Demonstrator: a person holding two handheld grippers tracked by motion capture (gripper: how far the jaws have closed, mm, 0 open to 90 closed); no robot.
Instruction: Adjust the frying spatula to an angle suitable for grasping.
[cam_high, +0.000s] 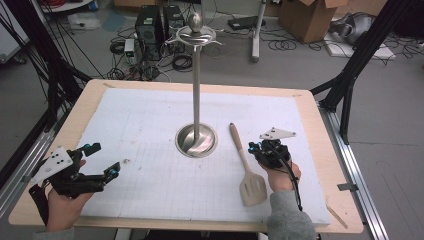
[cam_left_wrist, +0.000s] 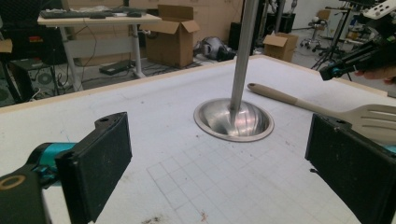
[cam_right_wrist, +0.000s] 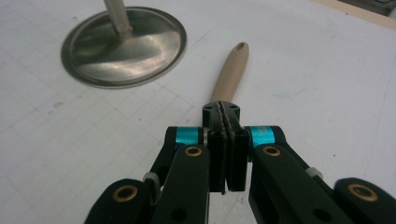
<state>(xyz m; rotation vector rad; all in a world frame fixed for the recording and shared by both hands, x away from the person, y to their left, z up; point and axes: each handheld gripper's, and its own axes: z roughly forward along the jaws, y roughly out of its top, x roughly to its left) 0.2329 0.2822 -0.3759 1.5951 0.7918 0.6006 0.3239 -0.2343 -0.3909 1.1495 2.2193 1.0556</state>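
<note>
Jaws on the right gripper (cam_right_wrist: 226, 154) are pressed flat together, and from the right gripper view they sit right over the spatula (cam_high: 247, 168) handle, with the handle poking out beyond the tips toward the far side. I honestly can't tell whether the pads have pinched the handle or just closed above it. The left gripper (cam_high: 102, 161) is parked near the near-left corner of the table (cam_high: 150, 87) with its jaws spread wide and nothing between them. The spatula lies flat on the white mat, just right of the round base of the metal stand (cam_high: 196, 139), handle pointing far, slotted head pointing near, next to the person's right hand. What could go wrong: if the jaws shut on air, lifting leaves the spatula on the table; if they only caught the rounded handle by an edge, it could roll or swing head-down and slip out. Swinging it left carelessly could also knock the stand's pole. No brand names or readable writing anywhere, as far as I can see; the mat only has a faint grid.
</note>
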